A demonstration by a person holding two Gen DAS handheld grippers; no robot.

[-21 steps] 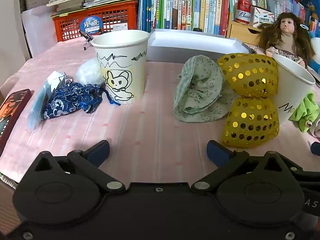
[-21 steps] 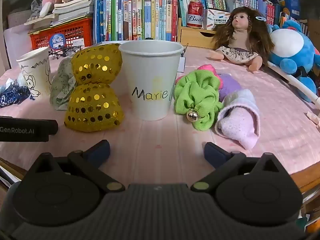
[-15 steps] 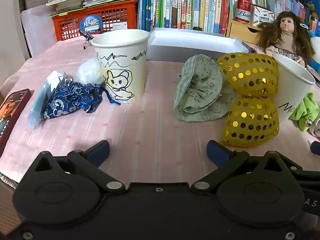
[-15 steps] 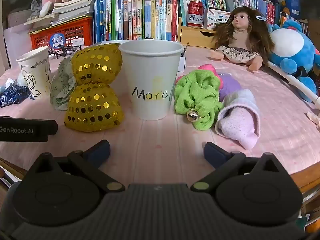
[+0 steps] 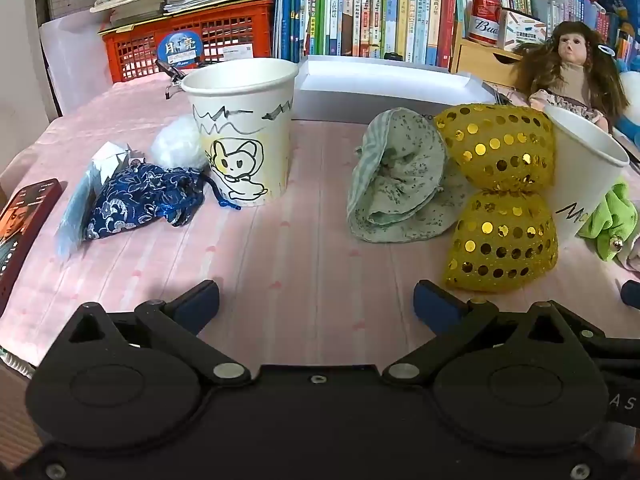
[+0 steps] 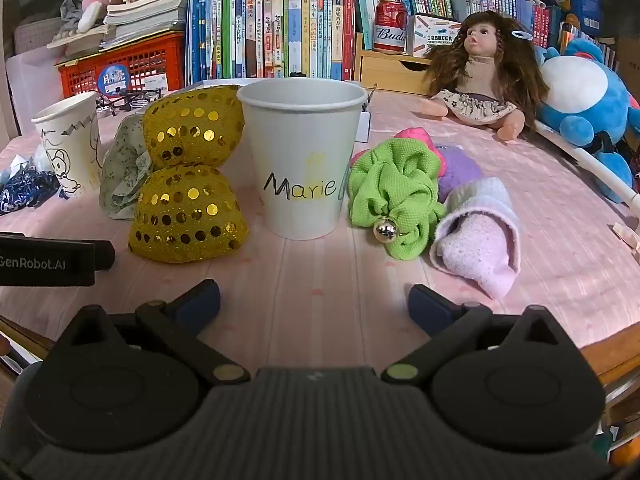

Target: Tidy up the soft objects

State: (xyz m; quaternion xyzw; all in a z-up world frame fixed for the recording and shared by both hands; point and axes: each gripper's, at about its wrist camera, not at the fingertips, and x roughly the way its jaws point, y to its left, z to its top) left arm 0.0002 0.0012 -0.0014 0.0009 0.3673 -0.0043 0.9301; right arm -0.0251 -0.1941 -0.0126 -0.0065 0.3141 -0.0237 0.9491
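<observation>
On the pink cloth stand two paper cups: one with a drawn animal point(image 5: 244, 136) point(image 6: 72, 144), one marked "Marie" point(image 6: 302, 160) point(image 5: 580, 176). Between them lie a pale green floral cloth point(image 5: 396, 180) point(image 6: 120, 176) and a gold sequin bow point(image 5: 500, 200) point(image 6: 188, 172). A blue patterned pouch point(image 5: 140, 200) and a white fluffy ball point(image 5: 176, 146) sit left of the animal cup. Right of the Marie cup lie a green scrunchie with a gold bell point(image 6: 394, 196), a purple item point(image 6: 460, 168) and a pink sock point(image 6: 480, 236). My left gripper point(image 5: 316, 304) and right gripper point(image 6: 314, 302) both hover open and empty, short of the objects.
A white box point(image 5: 384, 84), a red crate point(image 5: 188, 44) and a row of books point(image 6: 280, 32) line the back. A doll point(image 6: 484, 72) and a blue plush point(image 6: 588, 96) sit at the right. A phone point(image 5: 24, 232) lies at the left edge. The table's edge point(image 6: 608, 344) runs close on the right.
</observation>
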